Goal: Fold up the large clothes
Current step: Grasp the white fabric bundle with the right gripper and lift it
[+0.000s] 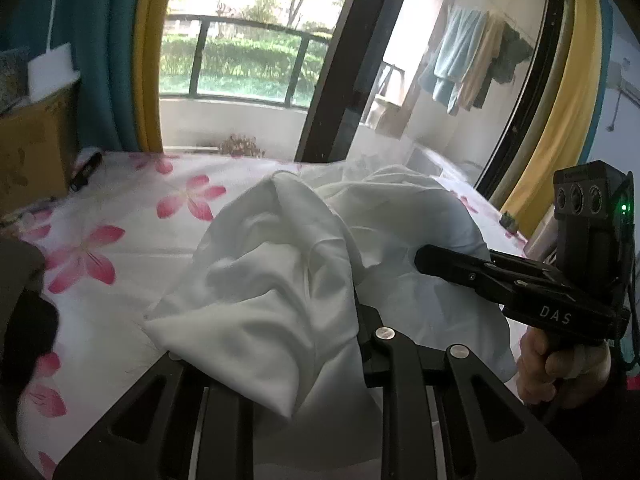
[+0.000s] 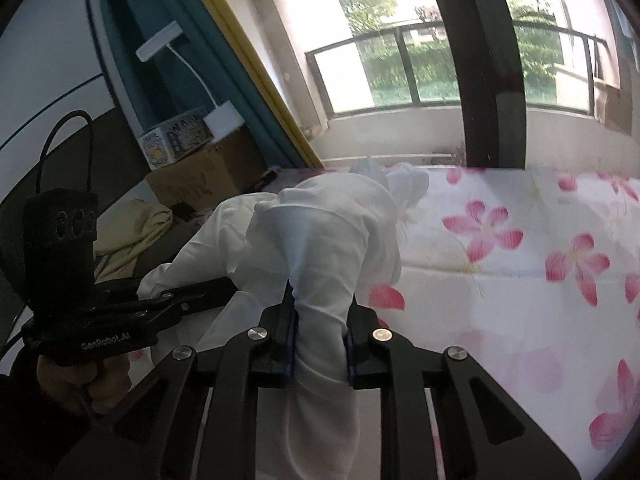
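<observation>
Right wrist view first: right claw (image 2: 320, 332) clamped narrow on a bunched hem of the white garment (image 2: 320, 232), cloth pinched between both pads and spilling below them. Over in the left wrist view, left claw (image 1: 320, 344) buried under a heavy drape of the same garment, fingers mostly hidden, closed down on a fold of it by every sign. Garment lying crumpled on the flowered bed sheet (image 2: 520, 300), bulk of it heaped toward the window (image 2: 400, 72) side of the bed, near edge lifted off the sheet by both claws. Cardboard box (image 2: 200, 184) standing off the bed's edge beside the teal curtain (image 2: 168, 60), well clear of the cloth.

Step in hand, at a guess: raising the garment by two points to shake it open before any fold. Early days yet, nothing flat, nothing folded.

Doing it well: lifting both claws together and level, then drawing them apart so the cloth hangs as one sheet rather than a twisted rope. Worth watching the right grip, a thick wad rather than a single layer, liable to hide a sleeve inside. Slippery, light fabric, so slow and steady on the rise. Laying it back down smooth across the sheet, away from the window side, before creasing.
</observation>
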A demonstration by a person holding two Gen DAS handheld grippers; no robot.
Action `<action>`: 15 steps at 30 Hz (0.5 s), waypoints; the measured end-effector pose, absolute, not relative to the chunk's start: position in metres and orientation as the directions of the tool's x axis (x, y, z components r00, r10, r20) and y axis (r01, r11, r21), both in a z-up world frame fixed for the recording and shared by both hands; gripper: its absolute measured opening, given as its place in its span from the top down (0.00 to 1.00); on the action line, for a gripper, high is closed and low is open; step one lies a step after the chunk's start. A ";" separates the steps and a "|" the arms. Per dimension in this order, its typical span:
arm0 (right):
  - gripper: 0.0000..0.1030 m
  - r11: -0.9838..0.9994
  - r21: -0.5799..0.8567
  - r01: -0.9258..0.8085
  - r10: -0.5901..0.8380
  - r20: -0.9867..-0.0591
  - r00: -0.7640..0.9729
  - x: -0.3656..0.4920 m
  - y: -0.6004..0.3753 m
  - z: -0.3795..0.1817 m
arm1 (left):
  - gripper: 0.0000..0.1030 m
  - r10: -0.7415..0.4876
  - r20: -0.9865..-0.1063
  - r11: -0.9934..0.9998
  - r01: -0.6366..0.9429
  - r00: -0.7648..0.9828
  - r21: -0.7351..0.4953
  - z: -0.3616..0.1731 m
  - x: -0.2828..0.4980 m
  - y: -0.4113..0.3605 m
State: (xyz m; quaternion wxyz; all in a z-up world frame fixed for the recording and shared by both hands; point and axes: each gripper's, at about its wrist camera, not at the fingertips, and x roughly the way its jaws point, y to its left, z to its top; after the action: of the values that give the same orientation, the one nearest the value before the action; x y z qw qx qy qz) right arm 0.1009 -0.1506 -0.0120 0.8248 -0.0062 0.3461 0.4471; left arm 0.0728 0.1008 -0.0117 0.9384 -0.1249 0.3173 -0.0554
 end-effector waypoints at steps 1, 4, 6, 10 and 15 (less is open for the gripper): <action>0.83 0.595 0.295 -0.748 0.737 -0.571 0.361 0.100 -0.149 -0.009 | 0.78 -0.179 -0.573 0.963 0.023 0.800 -0.268 -0.008 0.071 0.103; 0.83 0.575 0.285 -0.767 0.754 -0.548 0.362 0.097 -0.143 0.002 | 0.78 -0.167 -0.554 0.964 0.017 0.816 -0.265 0.000 0.064 0.111; 0.83 0.560 0.283 -0.779 0.766 -0.535 0.356 0.095 -0.136 0.009 | 0.78 -0.154 -0.540 0.965 0.008 0.827 -0.263 0.006 0.059 0.118; 0.83 0.517 0.264 -0.814 0.794 -0.504 0.340 0.091 -0.115 0.025 | 0.78 -0.119 -0.516 0.968 -0.017 0.849 -0.252 0.016 0.048 0.135; 0.84 0.465 0.248 -0.850 0.823 -0.476 0.312 0.086 -0.086 0.039 | 0.78 -0.063 -0.487 0.973 -0.056 0.871 -0.226 0.032 0.032 0.160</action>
State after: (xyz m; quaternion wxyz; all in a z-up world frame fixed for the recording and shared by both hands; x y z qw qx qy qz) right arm 0.0863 -0.0858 0.0389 0.8095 -0.0243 0.2782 0.5164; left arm 0.0322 0.1604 0.0318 0.9602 -0.1172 0.2536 -0.0018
